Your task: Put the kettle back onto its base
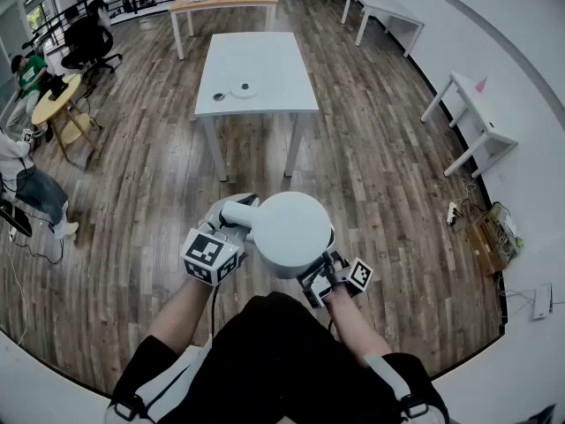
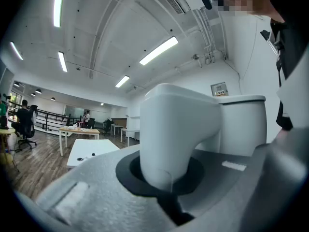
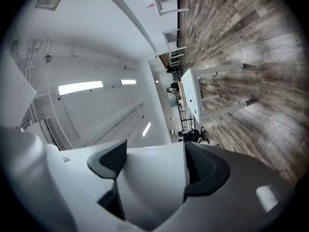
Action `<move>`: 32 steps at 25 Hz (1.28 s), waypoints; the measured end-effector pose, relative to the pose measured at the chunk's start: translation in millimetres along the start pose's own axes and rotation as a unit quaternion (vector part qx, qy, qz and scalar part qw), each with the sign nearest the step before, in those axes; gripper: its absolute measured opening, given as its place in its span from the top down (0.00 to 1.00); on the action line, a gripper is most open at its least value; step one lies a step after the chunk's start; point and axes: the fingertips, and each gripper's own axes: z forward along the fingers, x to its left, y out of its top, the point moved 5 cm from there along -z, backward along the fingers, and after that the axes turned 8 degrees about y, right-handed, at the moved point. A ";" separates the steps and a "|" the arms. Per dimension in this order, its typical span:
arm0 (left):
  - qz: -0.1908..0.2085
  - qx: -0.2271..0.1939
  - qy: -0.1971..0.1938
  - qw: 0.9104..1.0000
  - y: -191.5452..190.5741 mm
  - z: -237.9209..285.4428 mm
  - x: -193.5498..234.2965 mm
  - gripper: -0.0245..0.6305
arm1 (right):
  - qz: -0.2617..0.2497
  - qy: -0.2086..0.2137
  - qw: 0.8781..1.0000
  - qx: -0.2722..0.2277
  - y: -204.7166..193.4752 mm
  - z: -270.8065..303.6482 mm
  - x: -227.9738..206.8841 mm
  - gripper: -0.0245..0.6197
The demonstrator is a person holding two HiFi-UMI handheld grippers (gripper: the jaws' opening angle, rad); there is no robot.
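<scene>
Wooden flooring is recorded below. The kettle (image 1: 291, 234) is held aloft, its handle (image 2: 178, 129) clamped by the left hand-held gripper (image 1: 228, 219). The right hand-held gripper (image 1: 320, 276), jaws spread wide and clamping nothing, is set just right of the kettle. The base (image 1: 244, 88) is noted on the table (image 1: 265, 60), well ahead of both.

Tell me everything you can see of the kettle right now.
The kettle is white, plastic-looking, round, with a thick curved handle. It is held upright in the air, well short of its base on the table. The left gripper is shut on its handle; the right gripper's open jaws straddle its lower side.
</scene>
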 end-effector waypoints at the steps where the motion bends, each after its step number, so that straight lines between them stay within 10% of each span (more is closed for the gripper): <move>1: 0.000 -0.001 -0.001 1.000 0.8 0.0 1.6 0.96 | 0.004 0.000 1.000 -0.001 -0.9 1.5 -1.4 0.37; 32: -0.015 -0.003 0.067 0.998 -11.0 -43.4 122.2 0.96 | 0.031 -0.016 0.997 0.064 -55.3 101.1 -69.7 0.38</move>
